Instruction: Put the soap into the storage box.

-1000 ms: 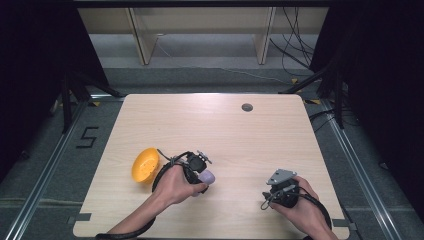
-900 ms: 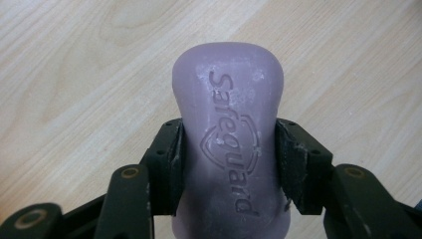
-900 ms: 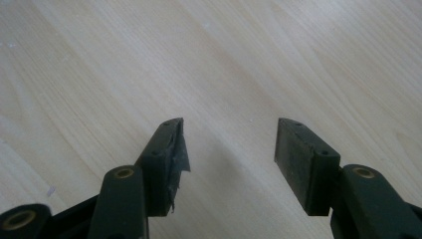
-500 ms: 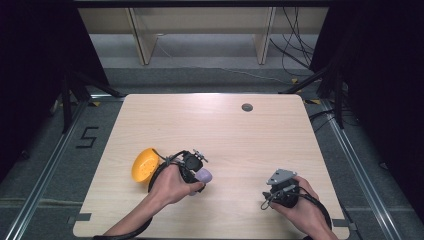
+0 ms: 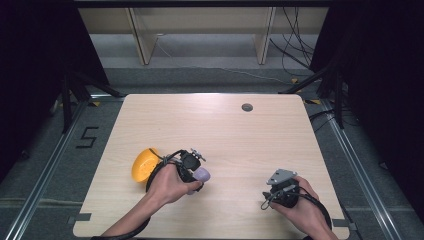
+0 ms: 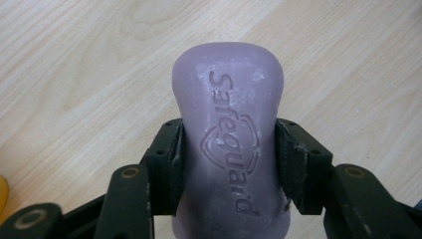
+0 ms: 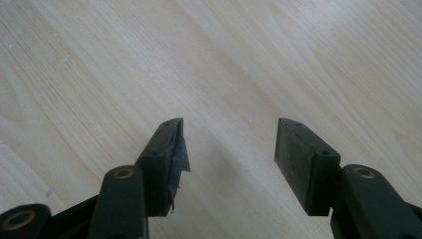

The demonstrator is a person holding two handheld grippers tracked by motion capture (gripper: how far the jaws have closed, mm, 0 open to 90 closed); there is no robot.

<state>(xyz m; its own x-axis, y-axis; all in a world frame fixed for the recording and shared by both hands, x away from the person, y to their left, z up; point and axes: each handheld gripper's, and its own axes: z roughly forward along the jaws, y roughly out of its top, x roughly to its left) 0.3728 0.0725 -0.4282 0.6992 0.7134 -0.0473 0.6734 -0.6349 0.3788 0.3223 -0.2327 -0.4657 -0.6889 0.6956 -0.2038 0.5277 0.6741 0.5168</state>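
Observation:
A purple bar of soap [image 6: 229, 139] stamped "Safeguard" sits squeezed between the two black jaws of my left gripper [image 6: 229, 164], just above the wooden table. From the high view, the same soap [image 5: 201, 174] pokes out to the right of the left gripper [image 5: 196, 172], which a hand holds beside an orange bowl [image 5: 142, 164]. My right gripper [image 7: 229, 149] stands open over bare wood with nothing between its jaws; in the high view the right gripper [image 5: 280, 187] rests near the table's front right.
The wooden table [image 5: 215, 130] has a small dark round grommet [image 5: 247, 107] near its far edge. A yellow sliver of the bowl [image 6: 3, 196] shows at the left gripper view's lower left. Dark floor and cables surround the table.
The left hand with the soap has shifted slightly left, closer to the bowl. The right hand has stayed put.

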